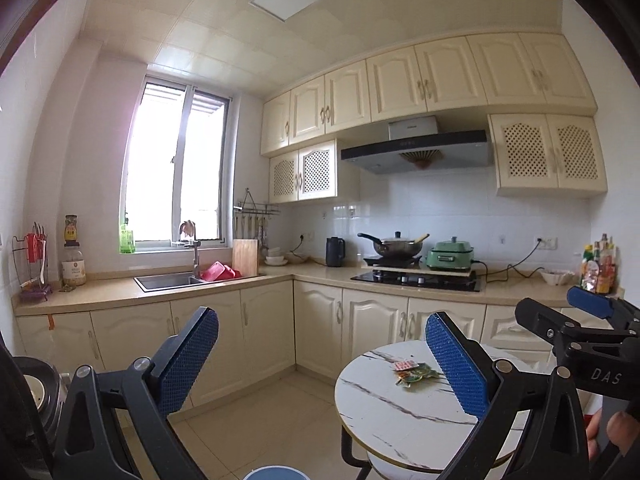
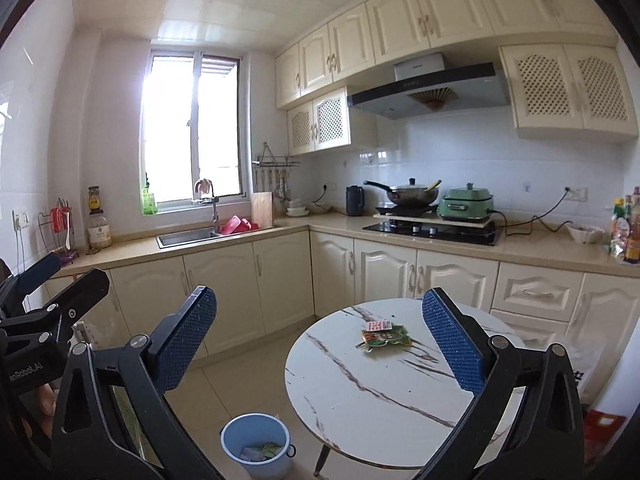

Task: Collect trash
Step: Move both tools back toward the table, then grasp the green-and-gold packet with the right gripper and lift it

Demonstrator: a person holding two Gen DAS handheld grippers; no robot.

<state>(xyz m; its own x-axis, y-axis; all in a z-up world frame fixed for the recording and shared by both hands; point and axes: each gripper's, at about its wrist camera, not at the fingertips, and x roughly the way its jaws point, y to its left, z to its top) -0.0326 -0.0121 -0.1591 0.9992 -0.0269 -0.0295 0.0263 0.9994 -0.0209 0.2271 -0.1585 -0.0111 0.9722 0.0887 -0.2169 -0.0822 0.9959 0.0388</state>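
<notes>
Green and red snack wrappers (image 2: 385, 336) lie in a small heap on the round marble-look table (image 2: 360, 396); the left wrist view shows the wrappers (image 1: 414, 372) on the same table (image 1: 384, 412). A light blue bin (image 2: 257, 444) with some trash inside stands on the floor left of the table; only the bin's rim (image 1: 272, 473) shows in the left wrist view. My left gripper (image 1: 322, 354) is open and empty, well short of the table. My right gripper (image 2: 320, 340) is open and empty too, raised above the table's near side.
An L-shaped counter (image 2: 280, 228) with cream cabinets runs along the back, with a sink (image 2: 186, 237), a stove with a wok (image 2: 412, 194) and a green cooker (image 2: 468, 200). Sauce bottles (image 2: 626, 236) stand at the right end. A dark appliance (image 1: 36, 392) sits at the far left.
</notes>
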